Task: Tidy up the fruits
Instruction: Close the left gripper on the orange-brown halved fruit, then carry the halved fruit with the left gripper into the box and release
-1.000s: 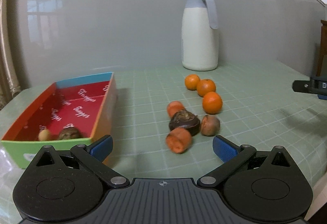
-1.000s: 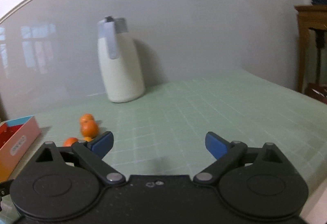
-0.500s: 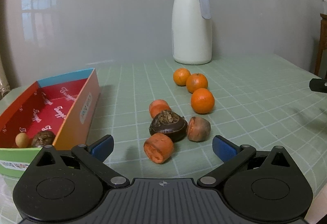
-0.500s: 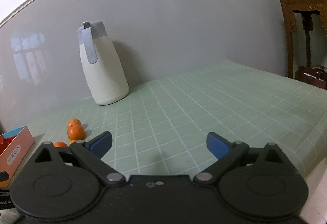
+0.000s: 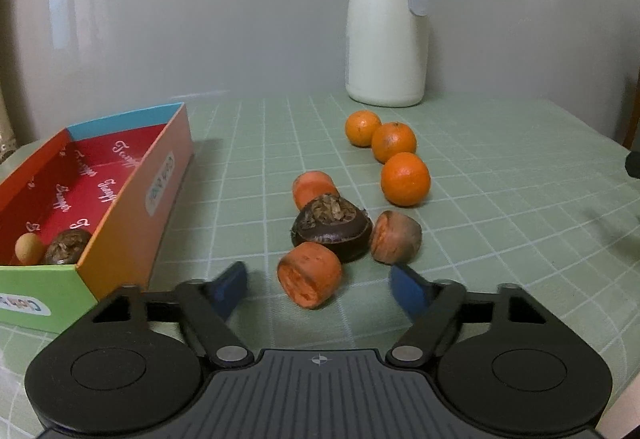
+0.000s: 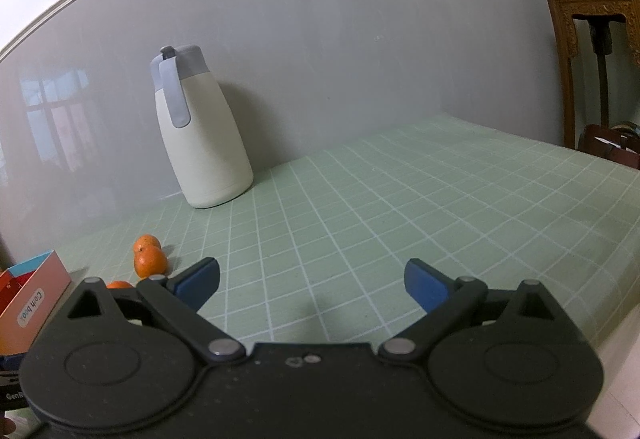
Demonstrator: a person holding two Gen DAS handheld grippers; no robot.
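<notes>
The left gripper (image 5: 318, 289) had just been closing its jaws around the nearest orange chunk (image 5: 310, 274), pads not yet touching. The right gripper (image 6: 312, 281) hung open over bare tabletop (image 6: 400, 199).

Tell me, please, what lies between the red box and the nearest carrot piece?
Only bare green mat between box and carrot piece, seen in the left wrist view.

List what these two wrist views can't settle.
- Box near end: left wrist view, cut off by the left claw body.
- Third orange: right wrist view, mostly behind the right claw linkage.
- Dark object: left wrist view, cropped at right edge.
</notes>
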